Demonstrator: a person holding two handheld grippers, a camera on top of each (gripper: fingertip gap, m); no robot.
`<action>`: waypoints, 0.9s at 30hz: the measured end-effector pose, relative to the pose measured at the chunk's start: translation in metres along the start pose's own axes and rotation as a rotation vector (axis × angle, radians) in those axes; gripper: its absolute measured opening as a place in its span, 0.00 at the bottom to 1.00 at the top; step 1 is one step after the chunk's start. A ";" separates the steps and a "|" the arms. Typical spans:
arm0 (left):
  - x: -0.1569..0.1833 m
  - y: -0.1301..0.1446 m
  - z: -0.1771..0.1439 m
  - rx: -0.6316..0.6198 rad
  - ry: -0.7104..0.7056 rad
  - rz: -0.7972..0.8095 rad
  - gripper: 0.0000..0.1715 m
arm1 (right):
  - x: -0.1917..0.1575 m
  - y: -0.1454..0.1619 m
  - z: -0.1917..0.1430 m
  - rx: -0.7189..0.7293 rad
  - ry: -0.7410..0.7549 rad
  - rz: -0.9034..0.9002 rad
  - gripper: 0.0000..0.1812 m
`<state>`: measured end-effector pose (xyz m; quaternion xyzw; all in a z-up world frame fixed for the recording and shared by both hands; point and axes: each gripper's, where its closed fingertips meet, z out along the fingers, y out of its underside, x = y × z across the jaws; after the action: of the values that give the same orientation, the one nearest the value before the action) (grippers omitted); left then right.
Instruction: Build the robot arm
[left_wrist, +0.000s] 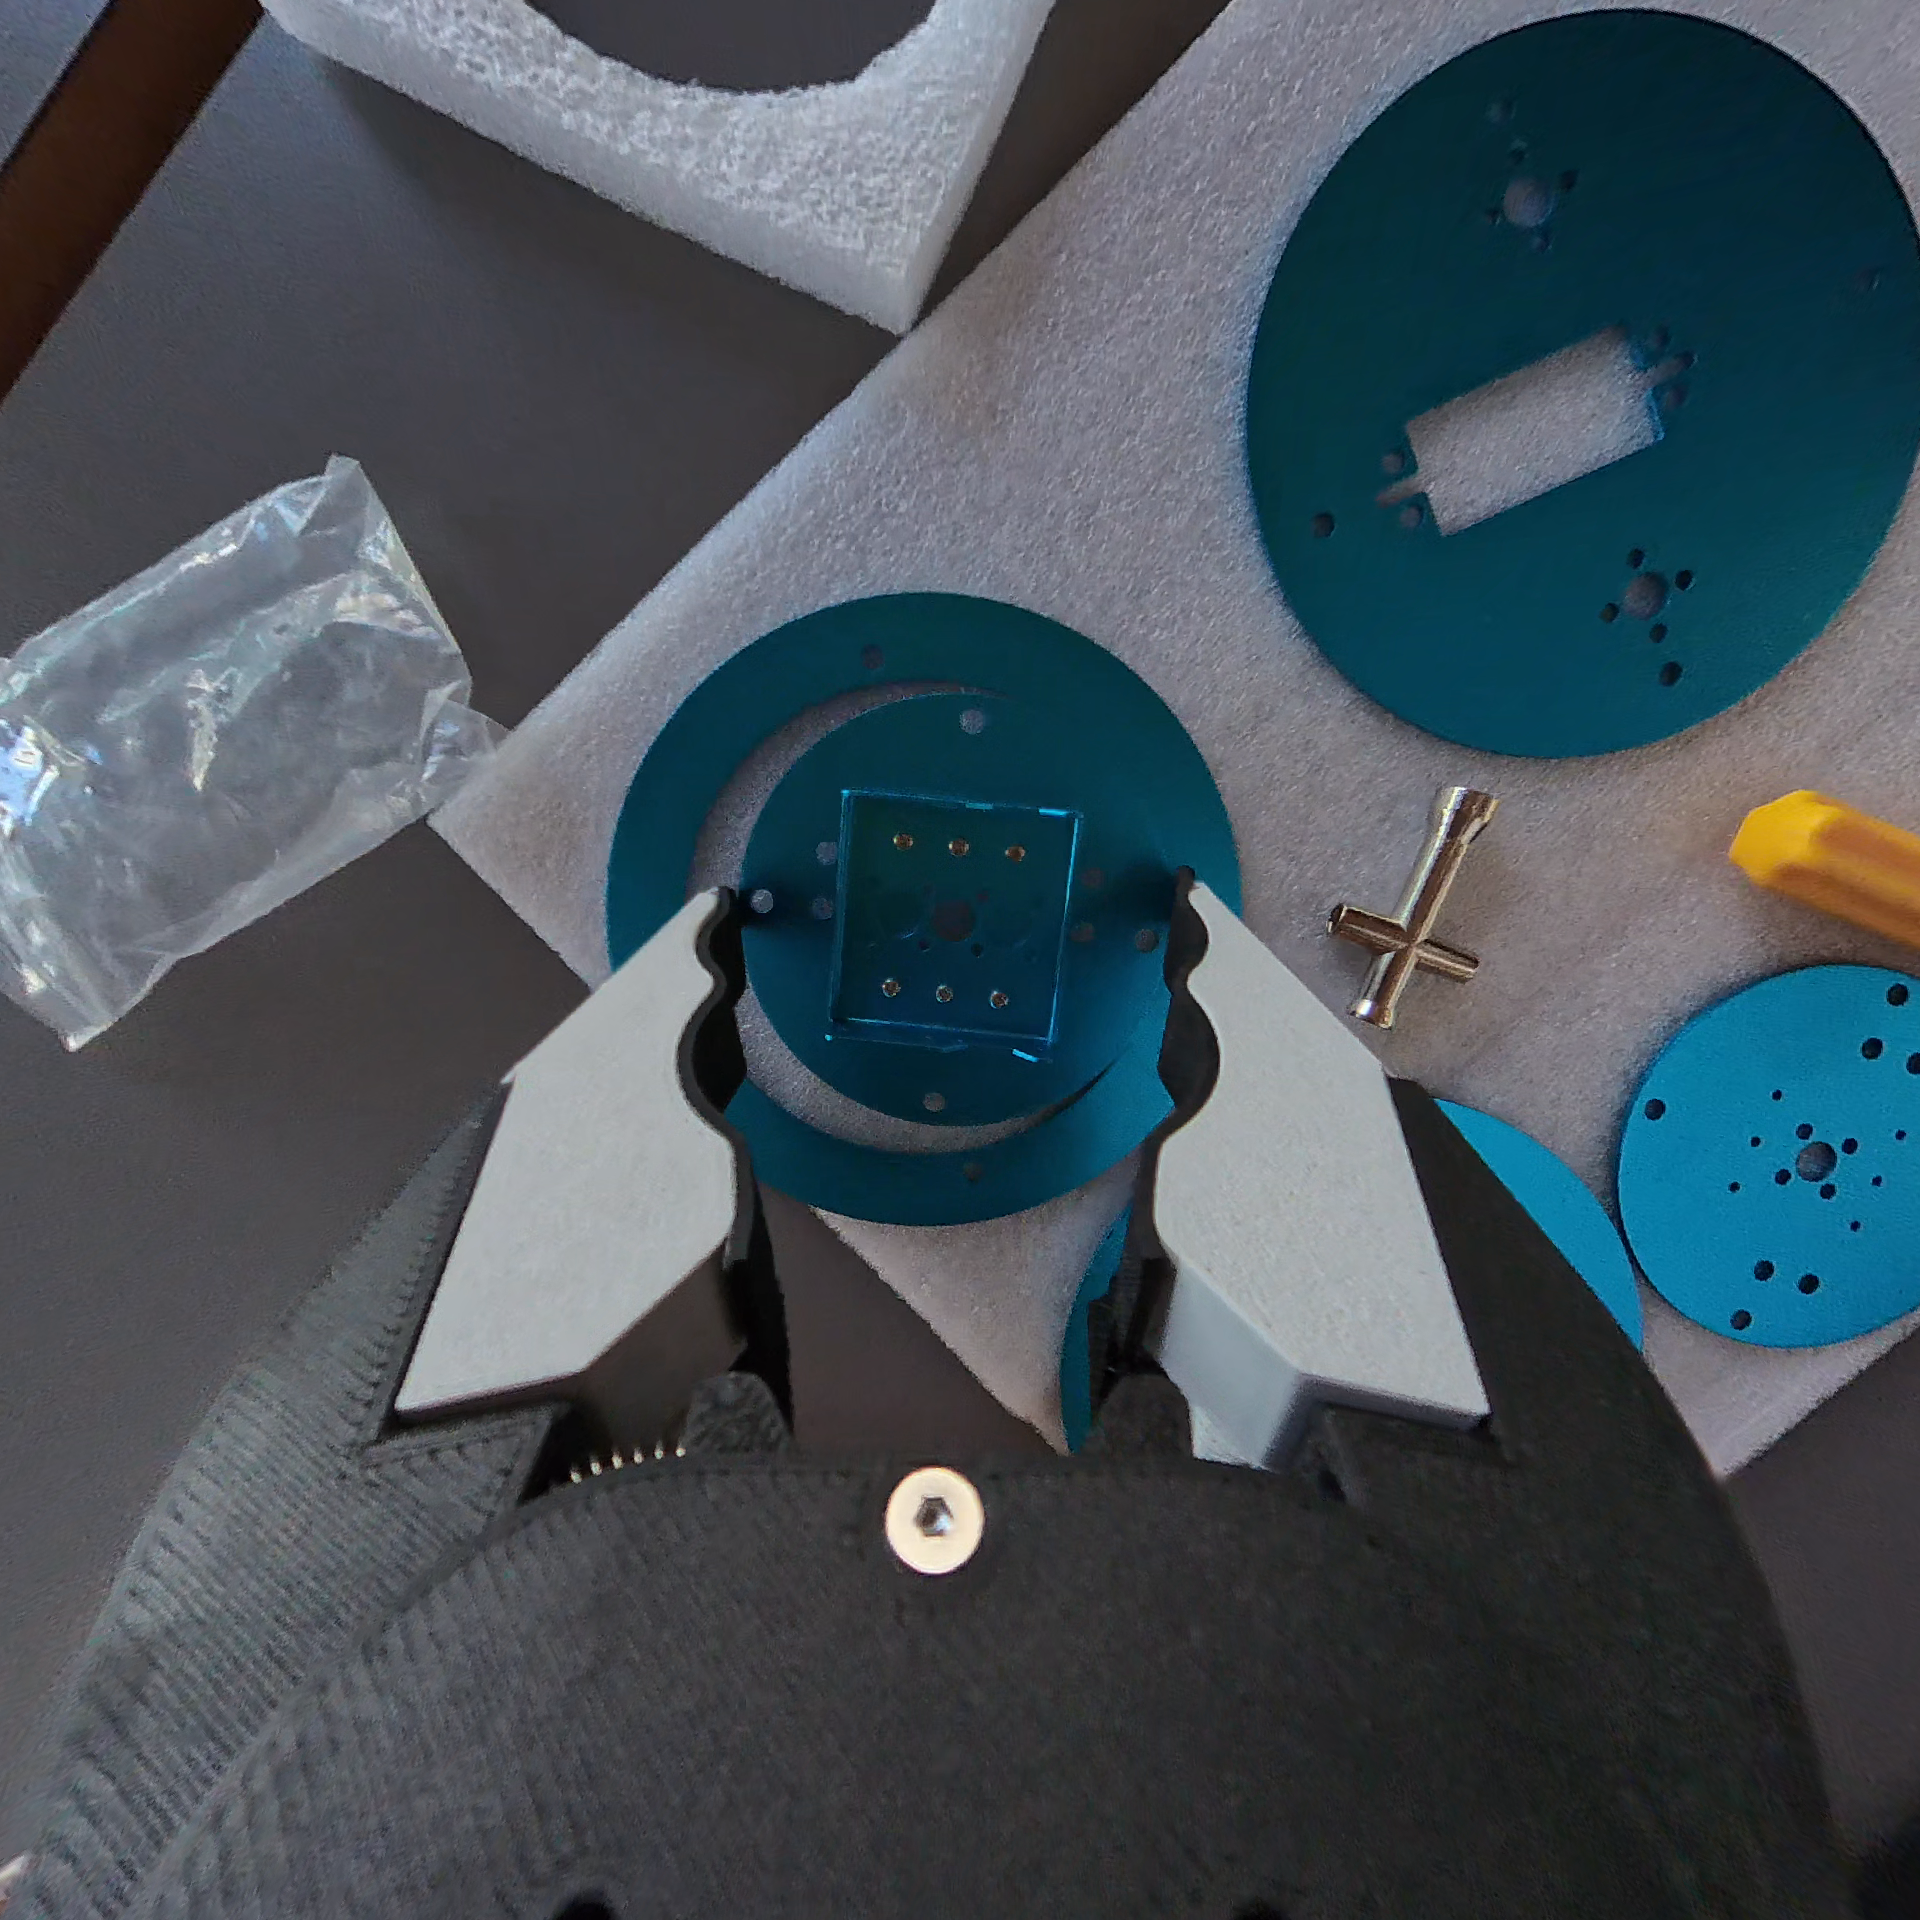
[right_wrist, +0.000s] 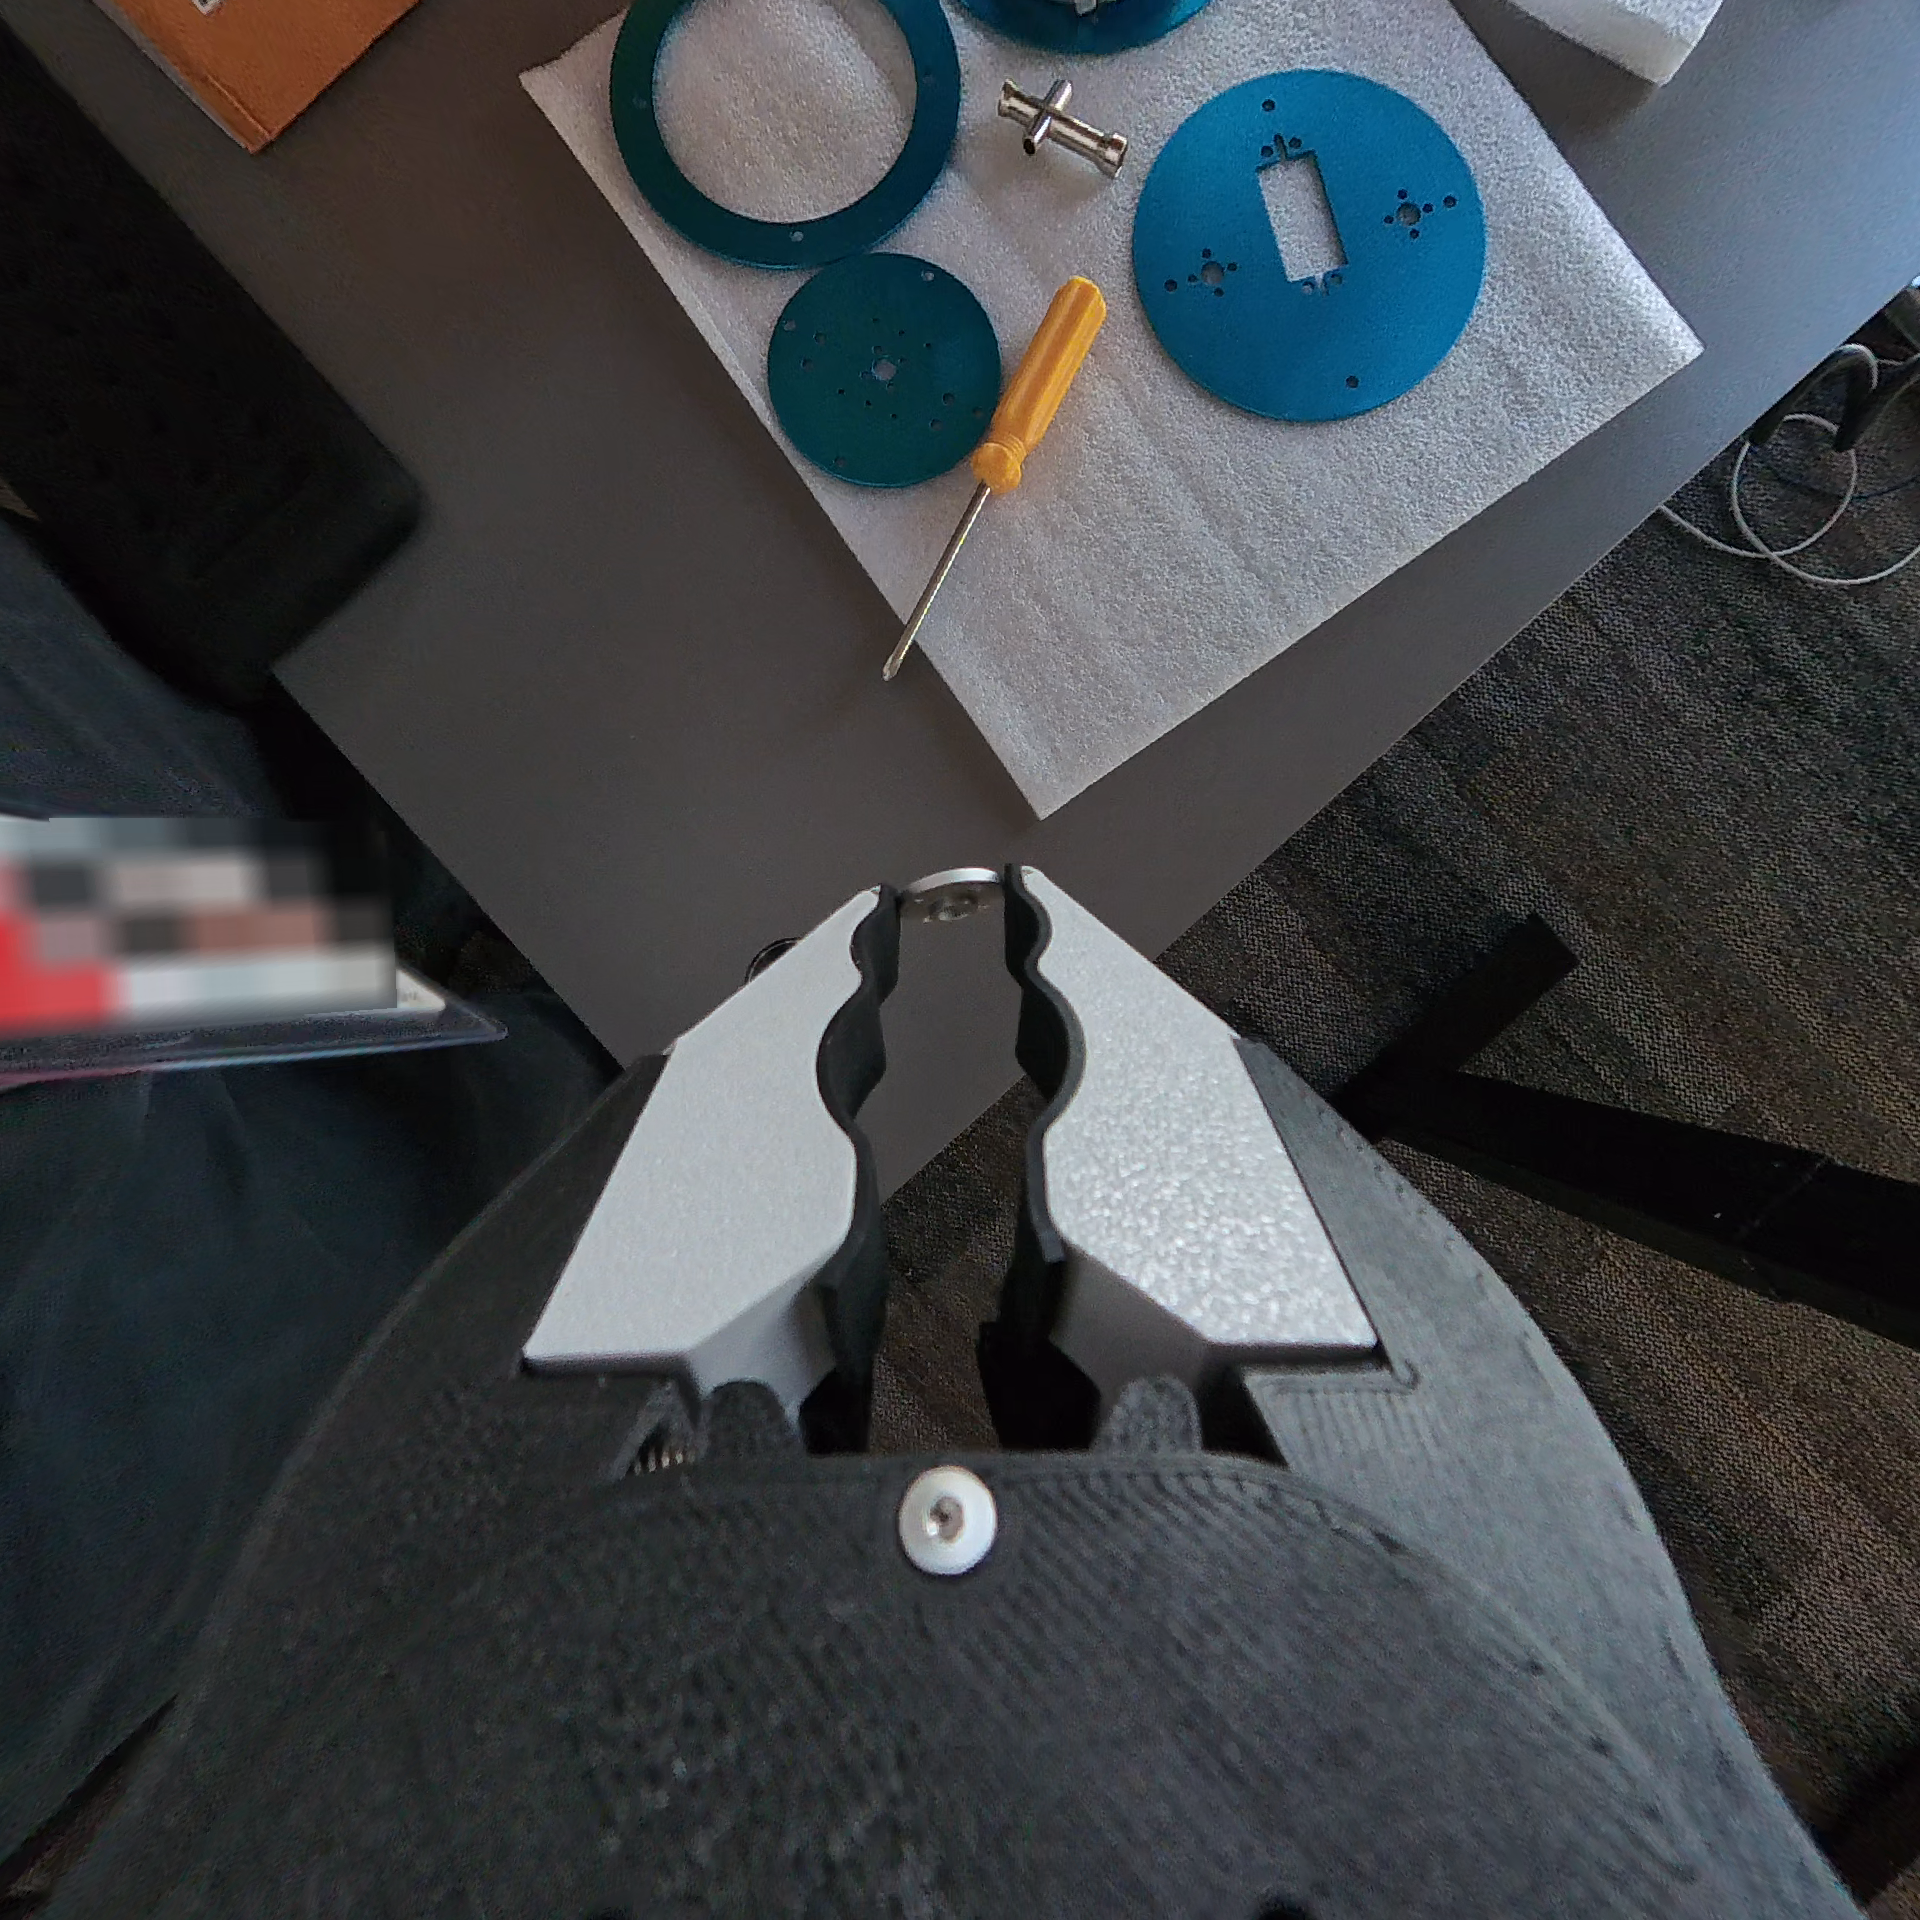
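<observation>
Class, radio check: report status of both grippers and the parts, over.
Left gripper shut on disc, ring behind it. Right gripper shut on silver part, short of foam. Screwdriver, cross wrench lie on foam.

Matt blue metal discs (right_wrist: 1308, 246), shiny steel cross wrench (left_wrist: 1408, 920), rough white foam sheet (right_wrist: 1143, 582), crinkled clear plastic bag (left_wrist: 218, 727)

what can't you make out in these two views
Left wrist view: clear plastic bag, contents lost in creases and glare.
Right wrist view: small silver part in the right gripper, mostly hidden by its fingertips.
Right wrist view: orange-brown flat thing, cut off by the top edge.
Left wrist view: blue disc half hidden behind the left gripper.
</observation>
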<state>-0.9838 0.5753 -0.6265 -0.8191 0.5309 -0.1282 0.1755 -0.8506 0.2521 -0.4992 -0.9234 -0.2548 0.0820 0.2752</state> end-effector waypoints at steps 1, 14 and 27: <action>0.000 0.000 0.000 0.003 -0.001 0.003 0.47 | 0.001 0.000 0.001 -0.002 0.002 -0.001 0.11; -0.002 0.001 0.000 -0.008 0.013 -0.009 0.47 | 0.001 -0.002 0.013 -0.018 -0.025 -0.010 0.11; 0.050 -0.021 -0.115 0.302 0.075 -0.187 0.44 | 0.062 -0.041 0.123 -0.126 -0.155 0.066 0.11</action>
<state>-0.9919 0.5196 -0.5122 -0.8240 0.4332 -0.2526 0.2639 -0.8509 0.3705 -0.5802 -0.9376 -0.2495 0.1461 0.1931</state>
